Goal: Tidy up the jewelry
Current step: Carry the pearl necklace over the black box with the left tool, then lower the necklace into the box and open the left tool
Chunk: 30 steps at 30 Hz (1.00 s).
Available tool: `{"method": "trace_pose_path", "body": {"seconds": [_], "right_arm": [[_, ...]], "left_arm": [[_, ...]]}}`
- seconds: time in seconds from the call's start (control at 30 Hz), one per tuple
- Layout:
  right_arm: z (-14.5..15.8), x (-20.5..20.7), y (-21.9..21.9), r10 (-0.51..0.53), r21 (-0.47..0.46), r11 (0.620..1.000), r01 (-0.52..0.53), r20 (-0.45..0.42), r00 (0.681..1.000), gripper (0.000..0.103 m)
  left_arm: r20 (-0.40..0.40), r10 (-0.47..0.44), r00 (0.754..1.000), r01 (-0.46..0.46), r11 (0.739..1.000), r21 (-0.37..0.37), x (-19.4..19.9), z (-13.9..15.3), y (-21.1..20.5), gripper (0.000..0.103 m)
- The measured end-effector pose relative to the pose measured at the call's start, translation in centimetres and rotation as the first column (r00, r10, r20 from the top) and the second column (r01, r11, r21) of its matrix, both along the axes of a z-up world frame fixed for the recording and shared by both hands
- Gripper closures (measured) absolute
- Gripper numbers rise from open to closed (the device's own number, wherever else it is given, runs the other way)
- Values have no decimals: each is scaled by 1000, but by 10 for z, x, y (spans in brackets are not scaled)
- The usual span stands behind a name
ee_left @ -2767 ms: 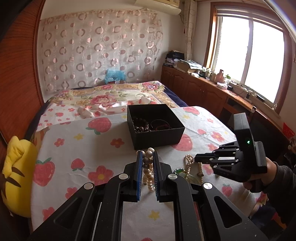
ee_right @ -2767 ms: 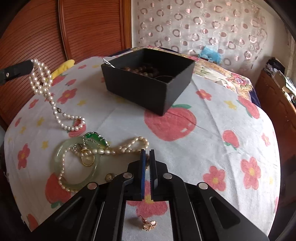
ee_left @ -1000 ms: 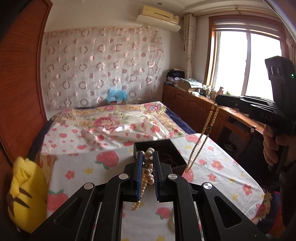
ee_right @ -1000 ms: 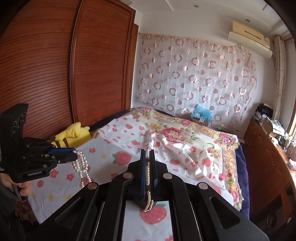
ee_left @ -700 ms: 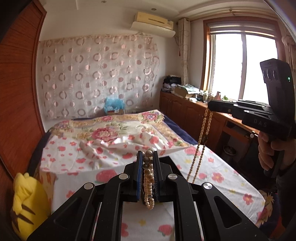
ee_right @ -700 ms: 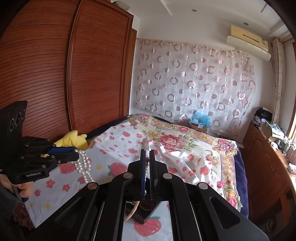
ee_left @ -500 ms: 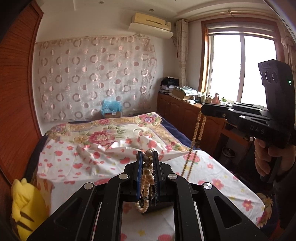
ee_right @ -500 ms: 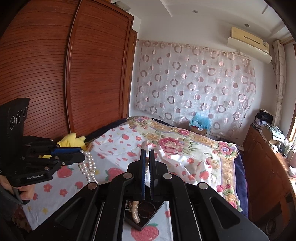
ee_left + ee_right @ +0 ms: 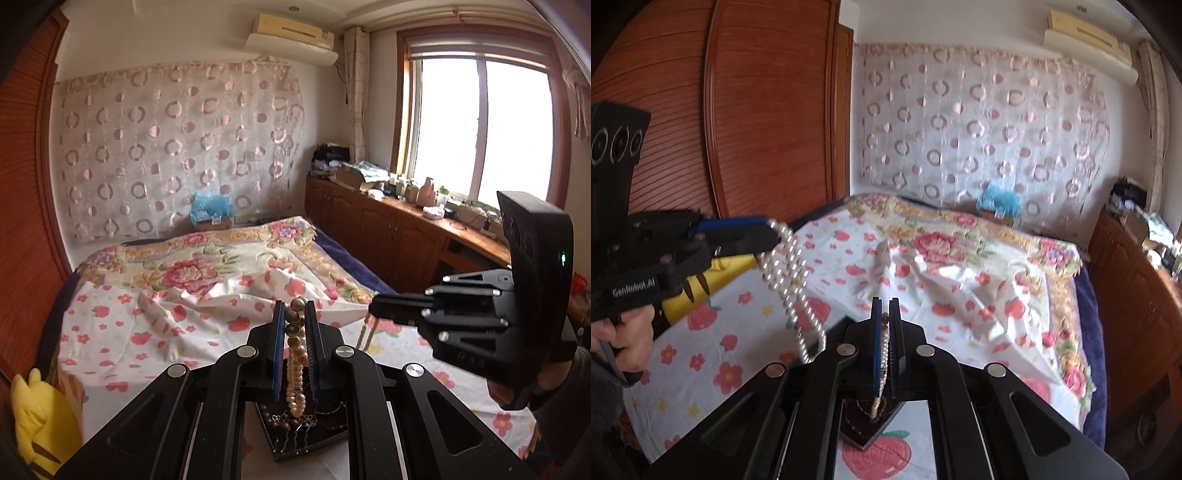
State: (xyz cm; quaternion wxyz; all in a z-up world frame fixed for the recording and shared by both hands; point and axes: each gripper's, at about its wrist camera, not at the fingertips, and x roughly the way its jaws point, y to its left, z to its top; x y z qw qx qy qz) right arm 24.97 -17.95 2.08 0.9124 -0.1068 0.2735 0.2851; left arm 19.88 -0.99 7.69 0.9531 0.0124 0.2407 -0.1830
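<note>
My left gripper (image 9: 294, 306) is shut on a looped white pearl strand (image 9: 295, 365). The strand hangs straight down over the open black jewelry box (image 9: 288, 441) on the strawberry sheet. In the right wrist view the same gripper (image 9: 772, 230) comes in from the left with the pearls (image 9: 792, 284) dangling. My right gripper (image 9: 885, 301) is shut on a thin beaded necklace (image 9: 884, 347), whose tail drops toward the box (image 9: 866, 435). The left wrist view shows the right gripper (image 9: 373, 310) at the right, its necklace (image 9: 365, 334) hanging beside my left fingers.
The bed (image 9: 147, 332) carries a crumpled strawberry sheet and a floral quilt behind. A yellow plush toy (image 9: 40, 417) lies at the left edge. A wooden wardrobe (image 9: 757, 110) stands to the left, and wooden cabinets (image 9: 388, 236) under the window to the right.
Both grippers rose off the bed, each with a strand. They then moved in over the black box, which now lies beneath the fingers. The right one has come lower and nearer.
</note>
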Motion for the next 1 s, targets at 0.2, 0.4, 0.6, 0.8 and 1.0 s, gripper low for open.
{"method": "trace_pose_path", "body": {"seconds": [0.2, 0.4, 0.6, 0.8, 1.0], "right_arm": [[-37, 8, 3, 7, -20, 1000, -9, -78, 997, 98], [-55, 11, 3, 19, -28, 999, -22, -113, 993, 97], [-60, 8, 1, 30, -8, 999, -31, -129, 991, 97], [-61, 4, -9, 27, 31, 999, -23, -135, 990, 78], [-54, -14, -15, 18, 51, 999, -12, -118, 993, 78]], "left_arm": [[-67, -10, 998, 11, 1000, 17, 20, -25, -8, 93], [-127, -6, 992, 9, 1000, 23, 35, -45, -12, 93], [-128, 17, 992, -14, 1000, 26, 34, -47, -9, 87], [-128, 39, 991, -35, 999, 38, 16, -53, -3, 80], [-115, 52, 992, -48, 998, 41, -10, -55, -1, 60]]}}
